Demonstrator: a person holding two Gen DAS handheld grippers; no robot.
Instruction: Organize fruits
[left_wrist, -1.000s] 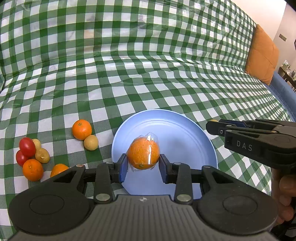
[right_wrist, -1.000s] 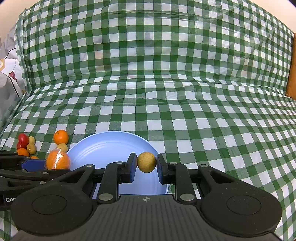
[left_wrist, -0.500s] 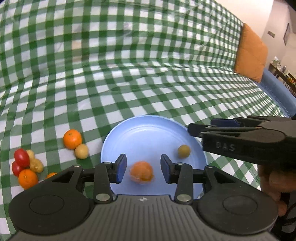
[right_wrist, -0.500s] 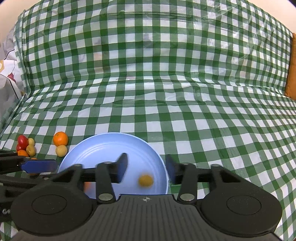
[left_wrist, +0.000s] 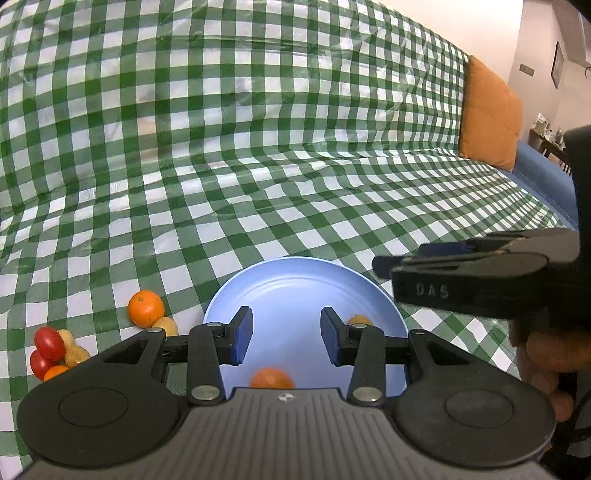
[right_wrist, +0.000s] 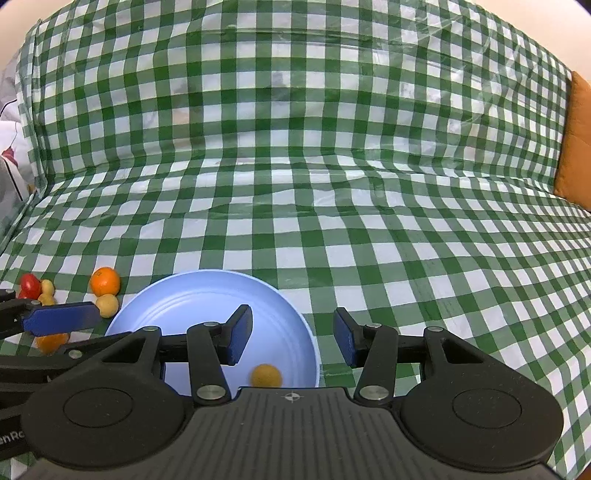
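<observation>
A: Where's the fruit?

B: An orange (left_wrist: 272, 377) lies on the plate (left_wrist: 295, 280), below and behind the left gripper (left_wrist: 286, 340), whose jaws stand wide apart with nothing between them. A small round fruit (right_wrist: 266, 375) sits on the same plate just under the right gripper (right_wrist: 293, 339), nearer its left jaw; those jaws are spread and empty too.

A: So which step?

B: I'd judge both drops are done, and the next fetch is due. The loose pile (left_wrist: 51, 350) lies far left of the left jaws, with another orange (left_wrist: 146, 308) and a pale fruit (left_wrist: 166, 325) touching it, between pile and plate.

A: What does the next move call for?

B: Swinging the left gripper leftward, straddling one piece, closing gently; round fruit will likely roll if nudged.

A: Anything unclear?

B: The plate's near edge and half the orange are hidden by the gripper body. The small fruit peeks out behind the left gripper's right jaw. The pile overlaps, so I can't count it; the left gripper covers part of it from the right wrist.
</observation>
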